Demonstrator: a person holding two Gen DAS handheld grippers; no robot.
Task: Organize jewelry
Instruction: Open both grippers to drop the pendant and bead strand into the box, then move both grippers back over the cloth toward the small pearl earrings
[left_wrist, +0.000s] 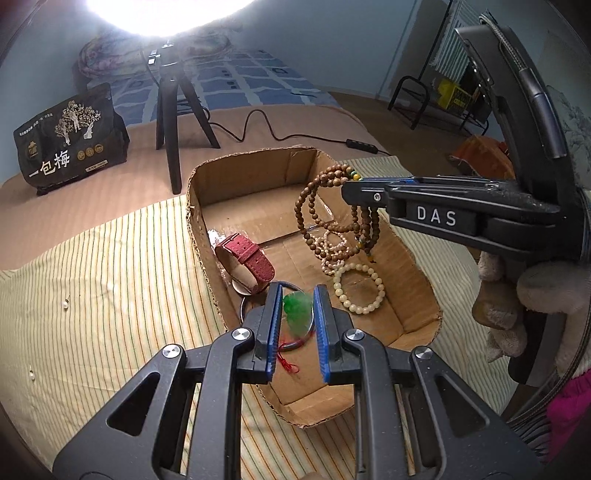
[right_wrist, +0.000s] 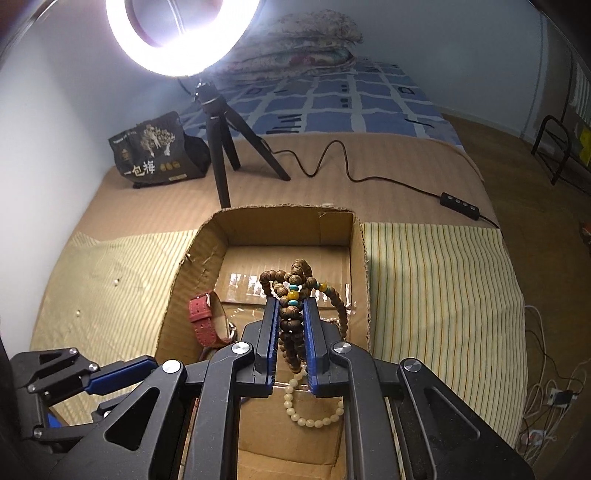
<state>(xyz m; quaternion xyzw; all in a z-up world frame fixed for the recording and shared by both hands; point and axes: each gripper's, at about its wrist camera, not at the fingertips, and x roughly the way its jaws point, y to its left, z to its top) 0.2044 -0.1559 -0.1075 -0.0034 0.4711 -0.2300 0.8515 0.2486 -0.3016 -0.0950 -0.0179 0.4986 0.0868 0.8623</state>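
A cardboard box (left_wrist: 195, 221) lies on a striped cloth. Inside it are a red watch (left_wrist: 245, 258), a cream bead bracelet (left_wrist: 360, 291) and a thin metal bangle (left_wrist: 242, 310). My left gripper (left_wrist: 298, 295) hangs over the box's near end, shut on a green jade pendant (left_wrist: 295, 312) with a red cord trailing below. From the right, my right gripper (left_wrist: 345, 188) reaches over the box, shut on a brown wooden bead necklace (left_wrist: 314, 206) whose loops dangle down to the box floor. The right wrist view shows that necklace (right_wrist: 291, 314) pinched between the pads of the right gripper (right_wrist: 291, 302).
A ring light on a black tripod (left_wrist: 170, 122) stands behind the box, beside a black printed bag (left_wrist: 70, 140). Its cable and controller (left_wrist: 362, 146) run right. Two small pearl pieces (left_wrist: 65, 305) lie on the striped cloth (left_wrist: 110, 277) to the left. A gloved hand (left_wrist: 517, 295) holds the right gripper.
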